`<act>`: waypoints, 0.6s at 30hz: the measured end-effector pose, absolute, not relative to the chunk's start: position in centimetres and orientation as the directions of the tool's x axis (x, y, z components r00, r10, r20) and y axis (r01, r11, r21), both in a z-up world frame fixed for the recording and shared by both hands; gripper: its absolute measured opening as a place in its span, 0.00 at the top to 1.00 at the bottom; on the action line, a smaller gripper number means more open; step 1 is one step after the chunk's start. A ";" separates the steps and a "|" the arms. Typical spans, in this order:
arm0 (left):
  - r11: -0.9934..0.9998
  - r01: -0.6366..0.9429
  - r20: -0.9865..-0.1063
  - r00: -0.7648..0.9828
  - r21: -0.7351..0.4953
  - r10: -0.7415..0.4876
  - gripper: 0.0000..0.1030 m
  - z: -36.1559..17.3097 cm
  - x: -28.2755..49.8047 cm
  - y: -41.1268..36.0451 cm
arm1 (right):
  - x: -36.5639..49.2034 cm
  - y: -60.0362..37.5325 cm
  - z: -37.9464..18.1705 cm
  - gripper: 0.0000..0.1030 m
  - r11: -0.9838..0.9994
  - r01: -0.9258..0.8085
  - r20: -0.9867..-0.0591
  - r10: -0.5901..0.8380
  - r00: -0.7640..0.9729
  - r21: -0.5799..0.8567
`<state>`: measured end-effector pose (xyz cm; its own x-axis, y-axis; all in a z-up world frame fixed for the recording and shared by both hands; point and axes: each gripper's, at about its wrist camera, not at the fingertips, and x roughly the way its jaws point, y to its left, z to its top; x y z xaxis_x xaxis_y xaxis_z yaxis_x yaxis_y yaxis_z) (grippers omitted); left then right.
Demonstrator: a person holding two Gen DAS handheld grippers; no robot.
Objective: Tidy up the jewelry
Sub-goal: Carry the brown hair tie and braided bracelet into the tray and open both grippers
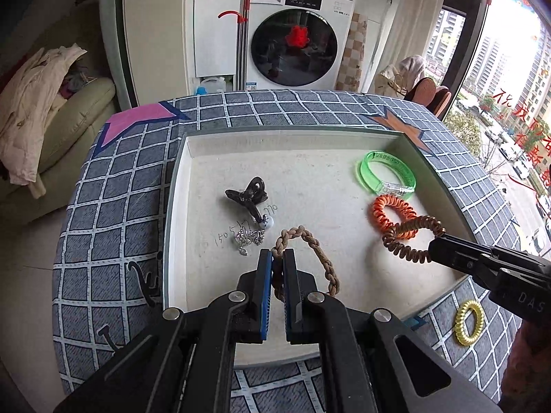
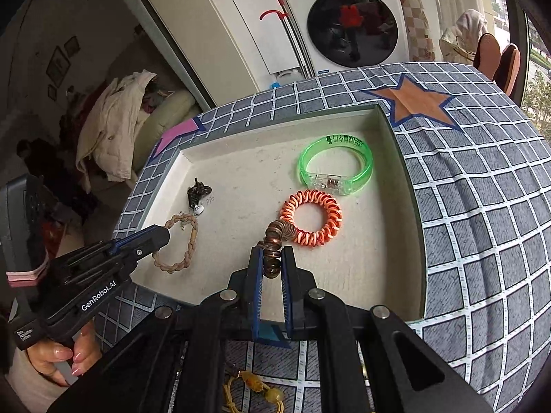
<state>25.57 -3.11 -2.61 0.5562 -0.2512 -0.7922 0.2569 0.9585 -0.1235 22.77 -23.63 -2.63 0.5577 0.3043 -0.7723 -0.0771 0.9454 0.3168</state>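
Left claw [image 1: 278, 258] pinching the soft, limp braided band [image 1: 322, 258] at its near loop; right claw [image 2: 273, 258] clamping the springy brown coil tie [image 2: 275, 241] edge-on, both over the tray [image 1: 292, 143].

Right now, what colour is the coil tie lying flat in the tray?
Orange, with paler strands woven through; the right wrist view shows it best.

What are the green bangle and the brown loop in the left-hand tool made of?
Green bangle: looks like glossy translucent plastic; light glows through it, and it has a clear section. Brown loop: probably braided cord or leather, matte with plaited strands.
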 end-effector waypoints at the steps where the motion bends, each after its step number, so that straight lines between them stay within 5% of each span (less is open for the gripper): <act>1: 0.961 0.249 -0.797 0.554 -0.118 -0.241 0.75 -3.0 25.9 -3.1 | 23.1 -23.7 -2.9 0.89 0.948 -0.071 -0.776 0.295 0.557 0.309; 18: 0.984 0.176 -0.788 0.608 0.021 -0.092 0.75 -5.2 27.1 -3.6 | 26.1 -25.4 -5.0 0.88 0.973 0.026 -0.810 0.175 0.560 0.228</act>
